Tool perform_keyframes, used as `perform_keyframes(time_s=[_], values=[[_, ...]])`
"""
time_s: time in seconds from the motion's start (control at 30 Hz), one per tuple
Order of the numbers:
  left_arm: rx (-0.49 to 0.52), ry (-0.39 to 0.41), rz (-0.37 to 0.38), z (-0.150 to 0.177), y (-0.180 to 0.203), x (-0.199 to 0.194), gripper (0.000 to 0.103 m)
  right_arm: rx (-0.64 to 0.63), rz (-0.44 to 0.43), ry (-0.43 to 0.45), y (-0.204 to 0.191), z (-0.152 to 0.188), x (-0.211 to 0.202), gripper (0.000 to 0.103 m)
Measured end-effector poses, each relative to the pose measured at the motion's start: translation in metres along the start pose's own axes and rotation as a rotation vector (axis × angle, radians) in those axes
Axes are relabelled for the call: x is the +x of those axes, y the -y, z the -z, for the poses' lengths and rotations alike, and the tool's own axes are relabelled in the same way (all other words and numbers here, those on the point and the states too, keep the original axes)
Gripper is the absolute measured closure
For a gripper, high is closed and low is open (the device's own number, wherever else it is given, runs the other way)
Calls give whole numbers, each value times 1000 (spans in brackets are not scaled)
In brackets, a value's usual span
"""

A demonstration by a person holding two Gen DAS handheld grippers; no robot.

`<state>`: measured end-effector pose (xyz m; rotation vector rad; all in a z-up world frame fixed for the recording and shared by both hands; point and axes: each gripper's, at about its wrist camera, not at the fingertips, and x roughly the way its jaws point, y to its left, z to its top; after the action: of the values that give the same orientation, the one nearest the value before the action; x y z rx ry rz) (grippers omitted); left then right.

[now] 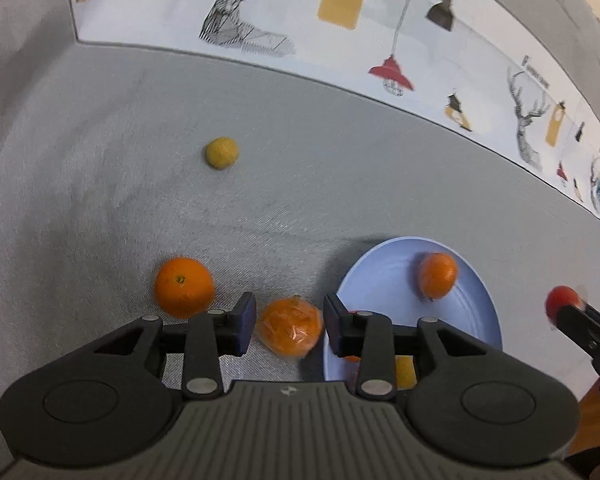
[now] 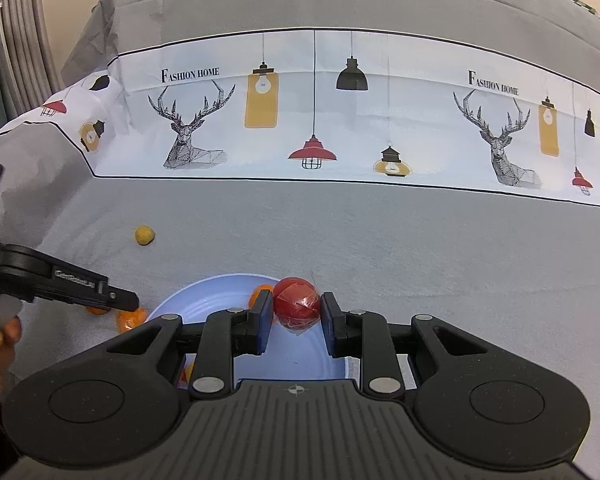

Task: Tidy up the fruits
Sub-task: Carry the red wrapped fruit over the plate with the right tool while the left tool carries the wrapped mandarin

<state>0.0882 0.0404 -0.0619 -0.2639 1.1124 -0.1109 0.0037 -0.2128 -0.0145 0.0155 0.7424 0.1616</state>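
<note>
My left hand-held gripper (image 1: 289,322) stands part open astride the wrapped orange (image 1: 291,333), which lies on the grey worktop (image 1: 140,200) just beside the blue plate (image 1: 476,320). I cannot tell for sure whether the pads touch its film. To do this step well, I should centre the fruit between the pads, close gently on the slippery wrap, then lift clear of the plate rim. My right hand-held gripper (image 2: 296,312) is clamped narrowly on a wrapped red fruit (image 2: 297,306) above the plate. Farther left, a bare orange (image 1: 184,286) rests nearby; a small yellow fruit (image 1: 221,153) lies well apart.
</note>
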Motion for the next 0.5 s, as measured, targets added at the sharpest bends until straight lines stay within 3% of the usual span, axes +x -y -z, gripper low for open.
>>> perform_keyframes(time_s=[0.13, 0.33, 0.5], values=[[-58, -44, 23, -1, -5, 12, 62, 2, -1, 0, 0, -1, 0, 76], [-104, -47, 39, -4, -8, 20, 60, -3, -3, -10, -2, -1, 3, 76], [-149, -46, 61, -5, -16, 16, 67, -7, -2, -23, -3, 0, 7, 76]])
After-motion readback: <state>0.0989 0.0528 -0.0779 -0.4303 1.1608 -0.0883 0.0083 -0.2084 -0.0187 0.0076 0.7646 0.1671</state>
